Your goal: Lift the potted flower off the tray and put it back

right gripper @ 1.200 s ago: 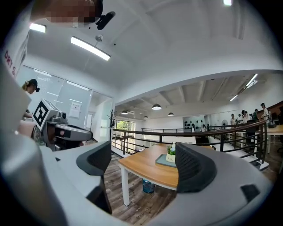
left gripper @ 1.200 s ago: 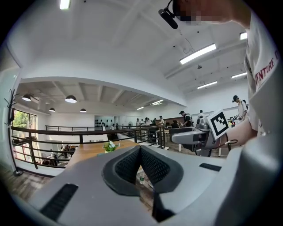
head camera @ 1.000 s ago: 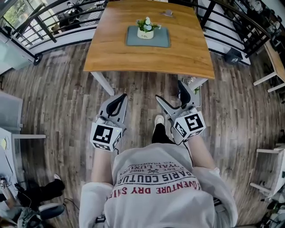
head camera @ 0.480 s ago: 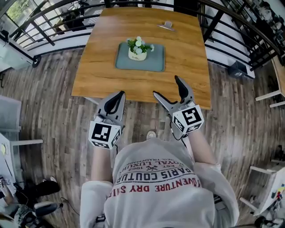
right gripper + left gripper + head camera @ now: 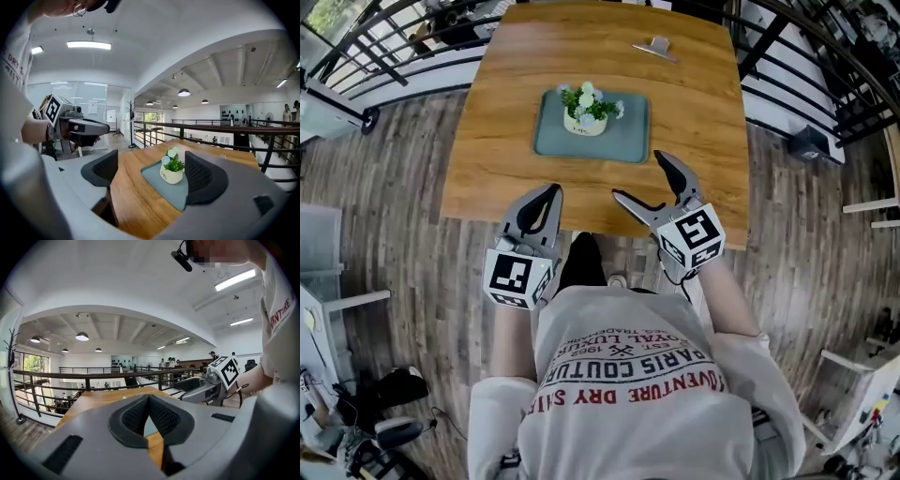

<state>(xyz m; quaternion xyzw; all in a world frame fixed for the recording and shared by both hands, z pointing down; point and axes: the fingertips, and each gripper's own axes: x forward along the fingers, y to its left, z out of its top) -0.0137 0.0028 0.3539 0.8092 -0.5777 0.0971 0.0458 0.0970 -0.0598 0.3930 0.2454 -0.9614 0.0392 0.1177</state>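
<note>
Currently the potted flower (image 5: 586, 108) stands upright on the grey tray (image 5: 551, 142), toward its far side, in the middle of the wooden table (image 5: 694, 103).

Change noted: a second ago both grippers hung over the floor, well short of the table. Now the person has closed in, and the jaw tips reach the near table edge. The pot has not shifted on the tray.

Left gripper (image 5: 551, 192): pads pressed together, nothing between them, tips just at the near edge. Right gripper (image 5: 637, 175): jaws spread wide and empty, tips above the tabletop, near the tray's front right corner but clear of it. Its own view frames the pot between the jaws, some way ahead.

A metal clip (image 5: 654, 47) lies at the far edge, well apart from the tray.

Assessment: the approach is nearly done; the lift has not begun. The right gripper appears set for the grasp.
</note>
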